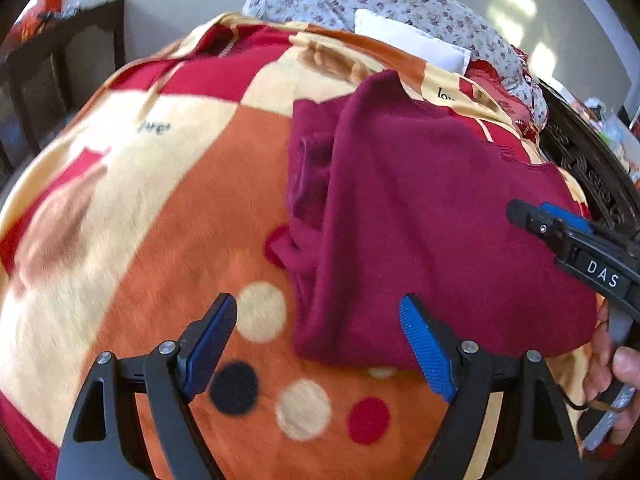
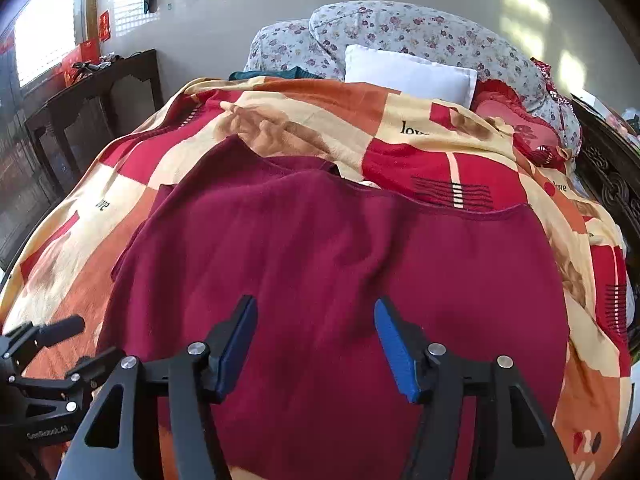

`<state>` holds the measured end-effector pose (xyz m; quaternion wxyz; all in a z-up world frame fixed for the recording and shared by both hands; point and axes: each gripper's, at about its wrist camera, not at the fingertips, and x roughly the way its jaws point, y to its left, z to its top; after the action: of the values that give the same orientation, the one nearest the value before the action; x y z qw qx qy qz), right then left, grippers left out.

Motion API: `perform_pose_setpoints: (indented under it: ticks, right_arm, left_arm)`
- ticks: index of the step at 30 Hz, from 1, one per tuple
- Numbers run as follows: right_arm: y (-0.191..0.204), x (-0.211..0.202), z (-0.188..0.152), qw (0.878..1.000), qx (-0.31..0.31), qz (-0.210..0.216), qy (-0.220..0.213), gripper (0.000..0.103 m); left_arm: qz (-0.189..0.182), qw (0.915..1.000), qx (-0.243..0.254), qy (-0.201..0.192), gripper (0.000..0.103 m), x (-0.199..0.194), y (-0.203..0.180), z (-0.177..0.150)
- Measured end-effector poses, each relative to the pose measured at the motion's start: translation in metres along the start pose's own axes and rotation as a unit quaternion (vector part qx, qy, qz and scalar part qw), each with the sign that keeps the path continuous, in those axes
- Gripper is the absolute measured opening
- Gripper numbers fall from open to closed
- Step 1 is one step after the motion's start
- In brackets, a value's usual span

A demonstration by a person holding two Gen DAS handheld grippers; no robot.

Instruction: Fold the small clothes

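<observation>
Left wrist view: left gripper [image 1: 318, 322] hangs with jaws wide apart and empty over the orange patterned blanket [image 1: 160, 200], the near left corner of the maroon garment [image 1: 420, 208] just reaching in between the fingertips, the right gripper [image 1: 532, 216] above its right side. Right wrist view: right gripper [image 2: 316, 324], jaws parted and holding nothing, sits over the garment [image 2: 320, 240], which lies spread across the blanket [image 2: 400, 112] below a white pillow [image 2: 408, 74].

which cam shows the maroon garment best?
Right wrist: the maroon garment fills the middle, with its far hem and both side edges visible on the blanket. Left wrist shows it off to the right, with bunched folds at its left edge and the right claw over its right side.
</observation>
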<state>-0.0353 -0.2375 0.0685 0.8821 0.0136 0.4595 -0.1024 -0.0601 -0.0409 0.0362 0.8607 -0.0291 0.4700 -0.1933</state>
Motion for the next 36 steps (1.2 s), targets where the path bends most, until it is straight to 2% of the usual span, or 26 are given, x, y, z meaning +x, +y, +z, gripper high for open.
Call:
perform_pose_setpoints:
  ticks: [2, 7, 13, 18, 21, 31, 33, 36]
  right_arm:
    - [-0.003, -0.001, 0.000, 1.000, 0.005, -0.002, 0.005, 0.067]
    - [-0.005, -0.003, 0.001, 1.000, 0.012, -0.012, 0.012, 0.067]
    - [-0.002, -0.005, 0.003, 1.000, 0.011, -0.017, 0.016, 0.067]
    - [-0.002, -0.007, 0.004, 1.000, 0.018, -0.013, 0.017, 0.067]
    - [0.000, -0.007, 0.003, 1.000, 0.017, -0.013, 0.020, 0.068]
    - [0.003, -0.005, 0.001, 1.000, 0.013, -0.009, 0.023, 0.068]
    - [0.003, -0.004, 0.005, 1.000, 0.015, -0.002, 0.017, 0.068]
    - [0.005, 0.002, 0.021, 0.999, 0.029, 0.035, 0.001, 0.068]
  left_arm:
    - [-0.005, 0.9997, -0.016, 0.018, 0.083, 0.000, 0.000, -0.004]
    - [-0.061, 0.9941, -0.073, 0.053, 0.083, 0.003, 0.010, -0.018]
    - [-0.079, 0.9921, -0.082, 0.053, 0.083, 0.002, 0.008, -0.023]
    - [-0.051, 0.9969, -0.058, 0.016, 0.083, -0.008, 0.003, -0.026]
    - [-0.059, 0.9961, -0.061, 0.024, 0.083, -0.007, 0.003, -0.024]
    - [-0.050, 0.9969, -0.056, 0.024, 0.083, -0.002, 0.003, -0.023]
    - [-0.046, 0.9967, -0.062, 0.023, 0.083, 0.000, 0.008, -0.021]
    - [-0.040, 0.9958, -0.080, 0.018, 0.083, 0.002, 0.016, -0.017]
